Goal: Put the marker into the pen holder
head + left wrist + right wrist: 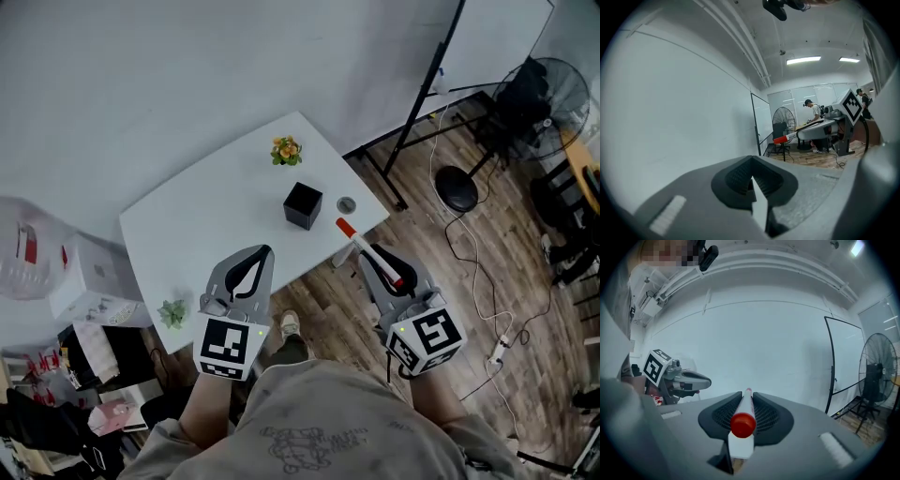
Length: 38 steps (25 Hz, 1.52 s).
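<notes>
While the left tongs (257, 258) hang shut and empty, short and left of the black pen holder (303, 204) on the white table (206, 216), the right tongs (377, 261) are clamped on the white marker (364, 249), short and right of that holder, its red tip nearest it.

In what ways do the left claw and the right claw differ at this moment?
The right claw is shut on a red and white marker; the left claw is shut on nothing. In the head view, the right claw shows against the wooden floor, the left claw's tip against the white table. Both are grey with a patterned cube.
</notes>
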Each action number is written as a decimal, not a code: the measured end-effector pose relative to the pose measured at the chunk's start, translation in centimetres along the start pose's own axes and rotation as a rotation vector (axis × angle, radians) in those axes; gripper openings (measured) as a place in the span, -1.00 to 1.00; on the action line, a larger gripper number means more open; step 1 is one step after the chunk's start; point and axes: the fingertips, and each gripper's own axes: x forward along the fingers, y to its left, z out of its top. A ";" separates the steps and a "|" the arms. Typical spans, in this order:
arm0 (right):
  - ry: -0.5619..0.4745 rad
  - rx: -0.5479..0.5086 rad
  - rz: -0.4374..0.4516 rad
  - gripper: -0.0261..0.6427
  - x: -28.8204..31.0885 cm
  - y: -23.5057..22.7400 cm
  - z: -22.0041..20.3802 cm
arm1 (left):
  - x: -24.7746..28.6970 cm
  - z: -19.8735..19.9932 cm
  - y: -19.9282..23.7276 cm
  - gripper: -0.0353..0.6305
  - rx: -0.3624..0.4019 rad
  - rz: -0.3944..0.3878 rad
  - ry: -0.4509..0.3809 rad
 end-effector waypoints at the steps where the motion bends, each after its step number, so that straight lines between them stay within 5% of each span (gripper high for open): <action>1: 0.006 -0.001 -0.011 -0.62 1.0 -0.1 0.2 | 0.6 0.0 0.9 -0.89 0.002 -0.010 -0.001; 12: 0.057 -0.018 -0.096 -0.62 9.2 -0.9 1.5 | 6.2 -0.7 7.8 -0.89 0.016 -0.117 -0.012; 23: 0.099 -0.026 -0.118 -0.62 13.2 -2.4 1.4 | 9.3 -0.9 11.4 -0.89 0.021 -0.139 -0.015; 38: 0.175 -0.049 0.049 -0.62 16.6 -5.8 1.1 | 12.7 -0.6 12.6 -0.89 -0.001 -0.043 0.025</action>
